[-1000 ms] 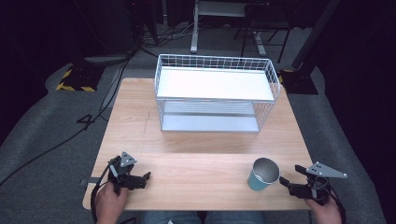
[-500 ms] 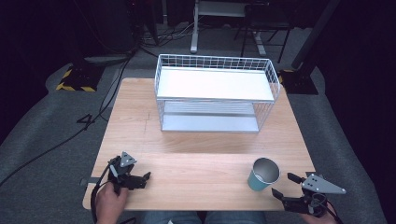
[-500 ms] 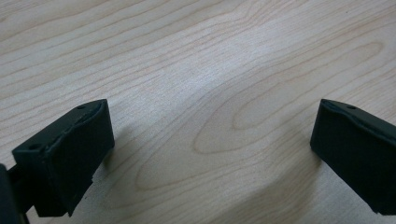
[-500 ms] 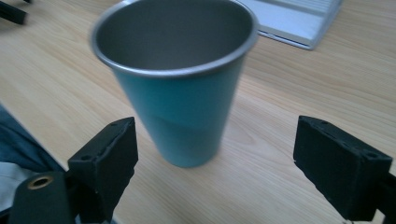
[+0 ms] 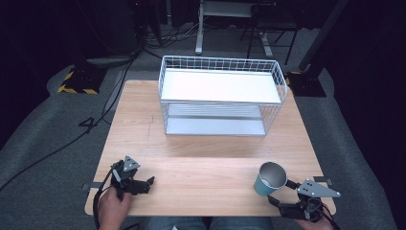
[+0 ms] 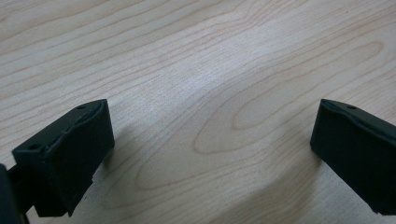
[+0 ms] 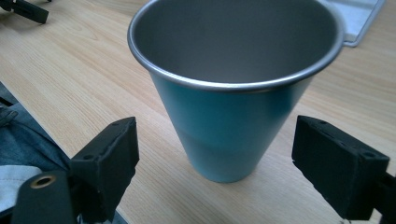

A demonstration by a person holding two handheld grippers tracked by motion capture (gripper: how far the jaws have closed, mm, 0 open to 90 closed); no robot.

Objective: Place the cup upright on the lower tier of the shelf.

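Observation:
A teal metal cup [image 5: 268, 179] stands upright near the table's front right corner. My right gripper [image 5: 279, 192] sits just right of it and in front, low over the wood. In the right gripper view the cup [image 7: 224, 126] stands between the two black jaws with a gap on each side. The right gripper [image 7: 215, 154] is open and its jaws have just been closing a little. My left gripper [image 5: 148, 186] rests at the front left, far from the cup. The left gripper [image 6: 210, 154] is open over bare wood with nothing between its jaws.
A white wire rack [image 5: 220, 86] with two shelves stands at the back middle of the wooden table [image 5: 201, 163]. Its corner [image 7: 359, 18] shows behind the cup. Dark floor, cables and chair legs lie beyond the table.
My right gripper has slid left and toward the front edge, coming up around the cup. The cup and the left gripper have stayed put.

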